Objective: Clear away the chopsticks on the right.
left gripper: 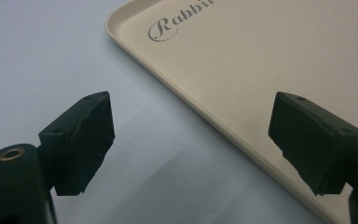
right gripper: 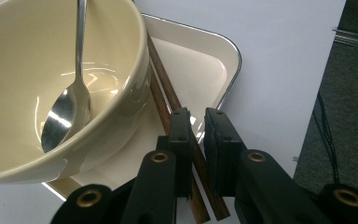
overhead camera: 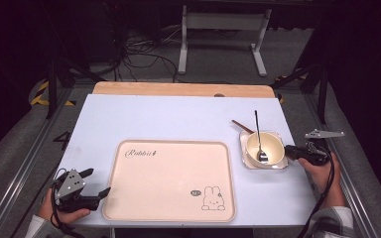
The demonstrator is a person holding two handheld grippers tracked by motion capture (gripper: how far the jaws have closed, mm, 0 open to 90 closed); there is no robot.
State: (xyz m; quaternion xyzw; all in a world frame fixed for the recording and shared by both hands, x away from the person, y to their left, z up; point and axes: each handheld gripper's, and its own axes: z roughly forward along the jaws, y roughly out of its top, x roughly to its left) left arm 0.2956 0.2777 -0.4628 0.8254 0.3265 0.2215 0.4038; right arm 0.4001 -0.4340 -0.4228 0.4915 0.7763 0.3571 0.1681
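My right gripper (right gripper: 196,140) is clamped on the chopsticks (right gripper: 168,91) lying in the square dish (right gripper: 214,70) beside the bowl (right gripper: 37,60), so pulling carelessly could tip its spoon (right gripper: 70,107), while my left gripper (left gripper: 191,140) sits open at the tray (left gripper: 261,60) edge.

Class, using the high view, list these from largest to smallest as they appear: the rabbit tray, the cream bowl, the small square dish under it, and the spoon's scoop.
1. Rabbit tray
2. Square dish
3. Cream bowl, slightly smaller than the dish
4. Spoon's scoop
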